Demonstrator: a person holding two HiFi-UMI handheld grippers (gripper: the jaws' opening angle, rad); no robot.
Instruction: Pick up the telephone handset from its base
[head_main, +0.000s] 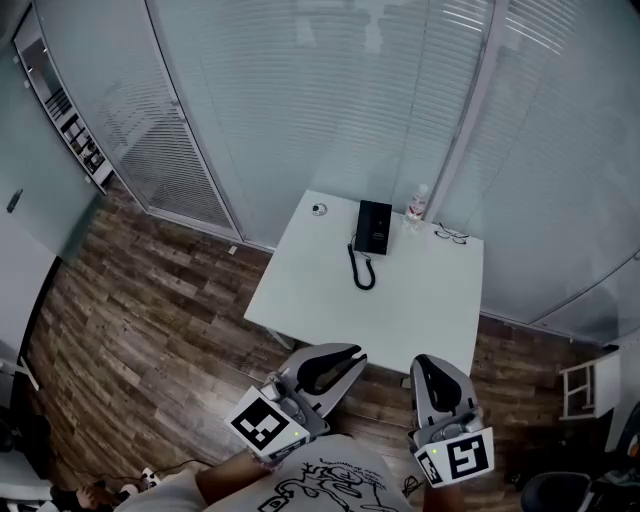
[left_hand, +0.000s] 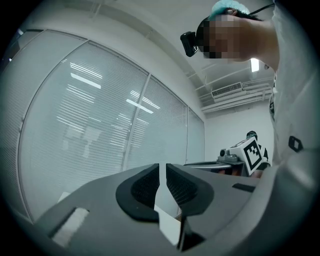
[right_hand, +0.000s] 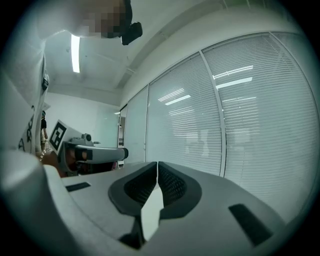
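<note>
the left claw (head_main: 345, 355) and right claw (head_main: 425, 362) are both pinched closed on nothing and held level, short of the counter (head_main: 400, 300), probably ready to reach. the one handset (head_main: 366, 228) seems to rest on its base (head_main: 380, 228) at the far edge, near one bottle (head_main: 417, 203) and one pair of glasses (head_main: 452, 236).

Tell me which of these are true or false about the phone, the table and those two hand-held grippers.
1. The telephone sits on the white table. True.
2. The left hand-held gripper grips the telephone. False: it is shut on nothing, short of the table.
3. The right hand-held gripper is wide open. False: it is shut and empty.
4. A bottle stands near the telephone. True.
5. Glasses lie on the floor. False: they lie on the table.
</note>
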